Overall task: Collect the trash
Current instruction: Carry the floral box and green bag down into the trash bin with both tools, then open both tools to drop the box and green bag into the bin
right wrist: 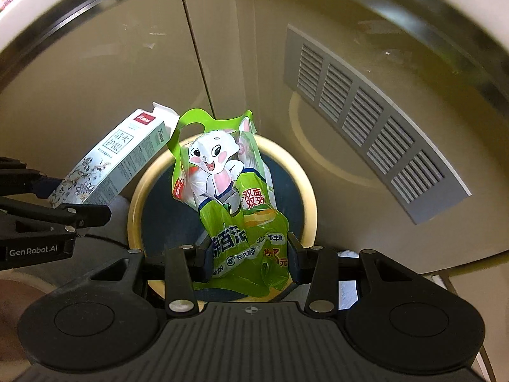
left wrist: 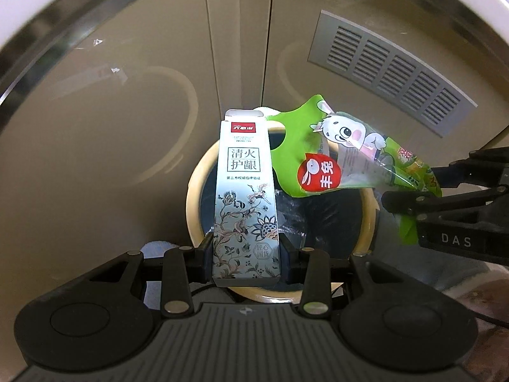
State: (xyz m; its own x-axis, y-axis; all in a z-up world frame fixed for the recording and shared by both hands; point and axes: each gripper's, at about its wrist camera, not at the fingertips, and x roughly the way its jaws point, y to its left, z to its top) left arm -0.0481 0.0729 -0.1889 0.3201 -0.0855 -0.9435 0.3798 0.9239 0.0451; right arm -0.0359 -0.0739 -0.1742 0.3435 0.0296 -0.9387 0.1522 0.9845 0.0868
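Left wrist: floral toothpaste box (left wrist: 243, 203), open flap; green rabbit-print bag (right wrist: 235, 203) crumpled.

Left tongs (left wrist: 247, 256), right tongs (right wrist: 251, 259): both clamped.

A tan tiled floor (right wrist: 95, 73) carries a round, cream-rimmed trash bin (right wrist: 310, 191) lined with a dark bag. A grey slatted floor vent (right wrist: 366, 117) lies right of the bin.
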